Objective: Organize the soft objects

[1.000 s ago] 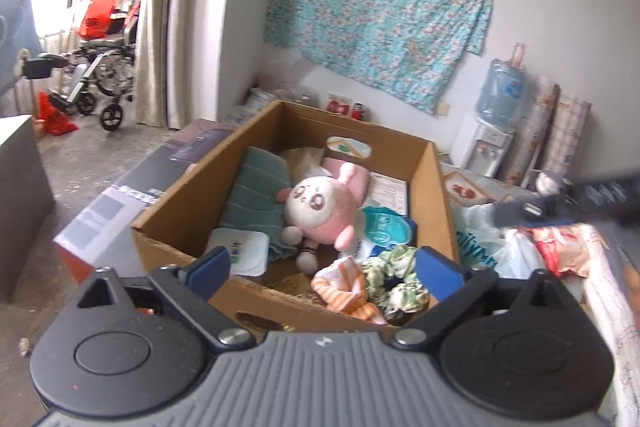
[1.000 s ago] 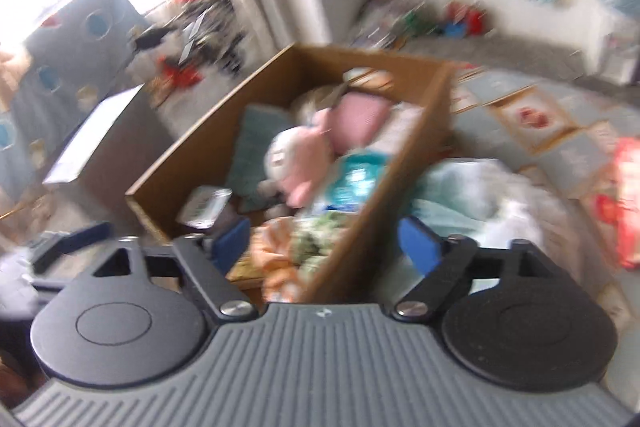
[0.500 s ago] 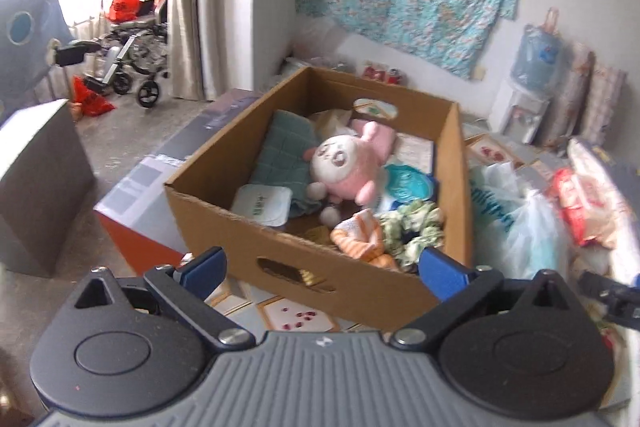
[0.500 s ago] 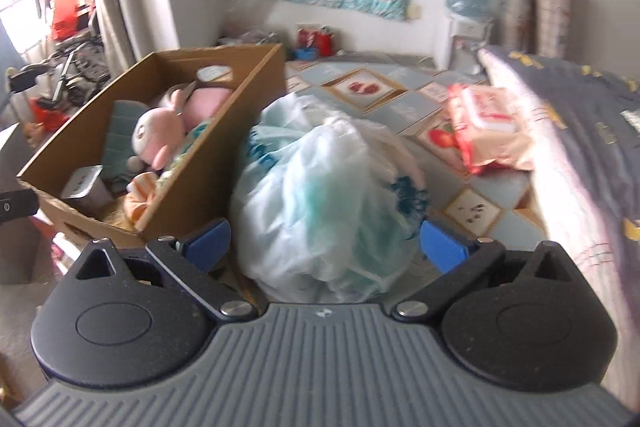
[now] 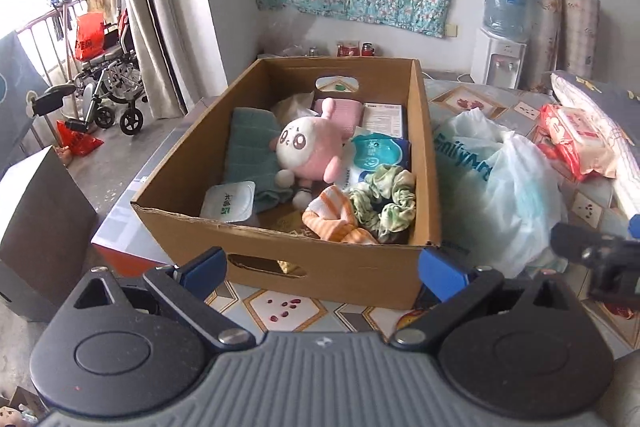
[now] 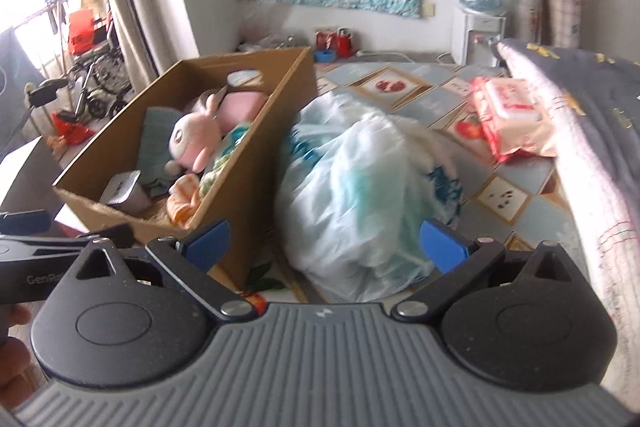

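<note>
A cardboard box (image 5: 344,271) stands on the tiled floor. It holds a pink plush rabbit (image 5: 310,149), a green folded towel (image 5: 250,151), a green scrunchie (image 5: 386,201), an orange striped cloth (image 5: 334,217) and wipe packs. My left gripper (image 5: 324,269) is open and empty, in front of the box's near wall. My right gripper (image 6: 324,245) is open and empty, in front of a white plastic bag (image 6: 360,195) beside the box (image 6: 256,155). The plush also shows in the right wrist view (image 6: 196,141).
The plastic bag (image 5: 500,187) lies right of the box. A red wipes pack (image 5: 576,141) lies by a quilt edge (image 6: 592,131). A wheelchair (image 5: 108,83) and a water dispenser (image 5: 500,39) stand at the back. A grey box (image 5: 40,227) sits at the left.
Both grippers have pulled back from the box. The left view now shows the whole box from further away. The right gripper swung right from the box to face the plastic bag.
</note>
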Tool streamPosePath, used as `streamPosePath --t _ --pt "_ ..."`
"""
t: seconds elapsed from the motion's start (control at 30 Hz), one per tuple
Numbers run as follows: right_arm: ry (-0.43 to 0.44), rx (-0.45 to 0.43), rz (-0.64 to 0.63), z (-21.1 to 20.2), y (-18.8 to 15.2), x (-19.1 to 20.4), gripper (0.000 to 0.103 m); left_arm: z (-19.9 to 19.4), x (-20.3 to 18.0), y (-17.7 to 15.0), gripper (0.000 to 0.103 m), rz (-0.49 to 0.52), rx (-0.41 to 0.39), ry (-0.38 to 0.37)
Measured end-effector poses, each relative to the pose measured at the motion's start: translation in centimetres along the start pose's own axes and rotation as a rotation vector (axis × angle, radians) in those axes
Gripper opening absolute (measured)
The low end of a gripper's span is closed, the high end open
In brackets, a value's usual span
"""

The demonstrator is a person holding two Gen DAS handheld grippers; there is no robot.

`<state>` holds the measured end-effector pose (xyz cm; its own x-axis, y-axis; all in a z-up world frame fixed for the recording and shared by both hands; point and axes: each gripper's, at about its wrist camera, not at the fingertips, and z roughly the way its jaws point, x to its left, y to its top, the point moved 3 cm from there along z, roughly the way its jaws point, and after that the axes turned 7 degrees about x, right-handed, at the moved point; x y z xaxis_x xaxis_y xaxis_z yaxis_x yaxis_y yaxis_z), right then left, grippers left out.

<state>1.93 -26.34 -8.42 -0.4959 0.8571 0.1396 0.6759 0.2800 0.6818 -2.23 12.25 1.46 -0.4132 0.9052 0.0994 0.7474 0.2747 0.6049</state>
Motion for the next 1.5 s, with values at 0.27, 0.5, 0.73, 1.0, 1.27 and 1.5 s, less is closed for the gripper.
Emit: streamPosePath --t 0.27,0.5,0.73,1.0,1.27,1.5 --pt "0.003 0.015 -0.008 0.6 0.1 0.9 0.102 0.1 0.3 0.2 0.103 -0.037 0.021 -0.03" --pt "-0.007 0.022 -0.014 0.8 0.2 0.9 0.102 0.4 0.4 0.2 0.102 -0.047 0.031 -0.039" --pt "-0.015 0.035 -0.021 1.2 0.2 1.0 0.102 0.9 0.5 0.0 0.101 -0.056 0.044 -0.05" --pt "-0.02 0.041 -0.025 1.3 0.3 1.3 0.102 1.2 0.7 -0.1 0.101 -0.068 0.052 -0.062" --pt "-0.022 0.043 -0.029 1.3 0.4 1.4 0.102 1.2 1.0 -0.1 0.101 -0.08 0.051 -0.073" --pt "-0.023 0.044 -0.031 1.3 0.4 1.5 0.102 1.2 1.1 -0.1 0.101 -0.081 0.051 -0.073"
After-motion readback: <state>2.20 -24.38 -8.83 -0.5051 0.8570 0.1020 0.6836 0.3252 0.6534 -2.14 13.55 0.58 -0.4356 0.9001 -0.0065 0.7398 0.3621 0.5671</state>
